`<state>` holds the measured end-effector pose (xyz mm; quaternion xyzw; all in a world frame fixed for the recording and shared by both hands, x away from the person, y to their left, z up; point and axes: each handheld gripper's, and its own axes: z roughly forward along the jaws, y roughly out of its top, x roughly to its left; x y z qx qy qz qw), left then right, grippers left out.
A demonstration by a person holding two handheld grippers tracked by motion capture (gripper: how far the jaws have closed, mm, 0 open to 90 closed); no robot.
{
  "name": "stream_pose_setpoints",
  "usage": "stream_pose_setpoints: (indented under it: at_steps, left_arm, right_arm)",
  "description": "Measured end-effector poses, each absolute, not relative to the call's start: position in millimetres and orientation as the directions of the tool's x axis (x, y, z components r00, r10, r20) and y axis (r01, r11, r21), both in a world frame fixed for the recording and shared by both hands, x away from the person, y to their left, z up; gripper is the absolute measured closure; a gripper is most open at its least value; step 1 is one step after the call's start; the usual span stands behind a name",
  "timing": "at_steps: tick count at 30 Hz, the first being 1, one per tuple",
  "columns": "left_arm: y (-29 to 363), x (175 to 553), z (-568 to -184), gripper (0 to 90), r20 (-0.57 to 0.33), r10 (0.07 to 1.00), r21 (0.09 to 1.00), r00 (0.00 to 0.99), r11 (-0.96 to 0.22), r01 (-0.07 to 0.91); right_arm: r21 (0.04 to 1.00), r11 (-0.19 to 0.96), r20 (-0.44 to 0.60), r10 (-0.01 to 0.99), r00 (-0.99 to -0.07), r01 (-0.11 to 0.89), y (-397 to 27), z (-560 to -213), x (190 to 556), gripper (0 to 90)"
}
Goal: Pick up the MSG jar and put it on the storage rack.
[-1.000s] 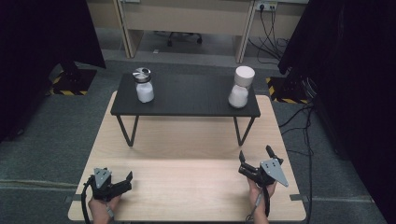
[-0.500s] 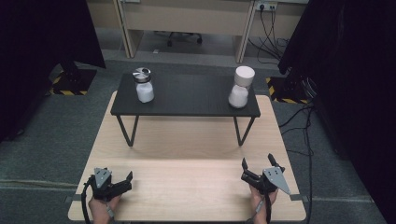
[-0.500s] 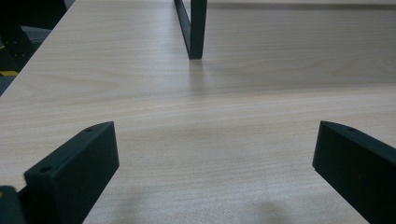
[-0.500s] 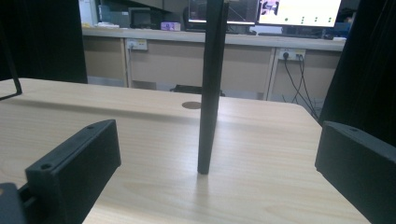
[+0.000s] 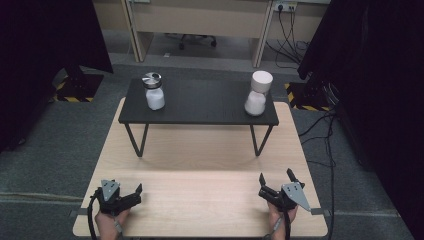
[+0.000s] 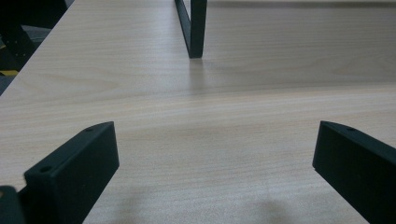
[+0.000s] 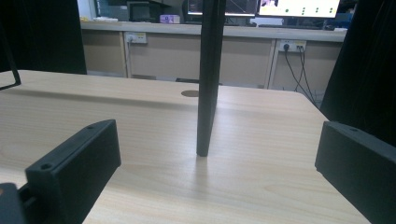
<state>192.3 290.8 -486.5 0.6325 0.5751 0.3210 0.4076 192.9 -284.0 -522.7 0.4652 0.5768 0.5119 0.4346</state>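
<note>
The two jars stand on the black raised shelf across the table's far half: the metal-lidded jar (image 5: pixel 153 91) at its left end, the white-capped jar (image 5: pixel 258 93) at its right end; each lies straight ahead of, and well apart from, its own side's tool; the left tool (image 5: pixel 131 195) and right tool (image 5: pixel 274 181) rest near the table's near corners, jaws apart, empty; only the shelf's thin black legs (image 5: pixel 136 140) stand between.
</note>
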Motion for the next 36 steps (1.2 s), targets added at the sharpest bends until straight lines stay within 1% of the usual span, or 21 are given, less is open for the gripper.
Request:
stream_pose_setpoints:
  at_steps: [12, 17, 23, 36]
  left_arm:
    - [290, 193, -486, 0.0, -0.058, 0.989, 0.882, 0.133, -0.012, 0.472]
    - [289, 194, -486, 0.0, -0.055, 0.99, 0.881, 0.132, -0.014, 0.473]
    - [288, 195, -485, 0.0, -0.047, 0.99, 0.878, 0.135, -0.024, 0.478]
    - [286, 192, -487, 0.0, -0.034, 0.99, 0.885, 0.135, -0.033, 0.465]
  right_arm:
    - [0.993, 0.034, -0.013, 0.983, -0.181, 0.113, -288, -530, 189, 0.3]
    - [0.994, 0.027, -0.007, 0.984, -0.177, 0.108, -289, -531, 188, 0.3]
    - [0.99, -0.008, 0.031, 0.986, -0.166, 0.14, -293, -533, 188, 0.3]
    - [0.992, -0.063, 0.079, 0.986, -0.149, 0.107, -294, -541, 183, 0.3]
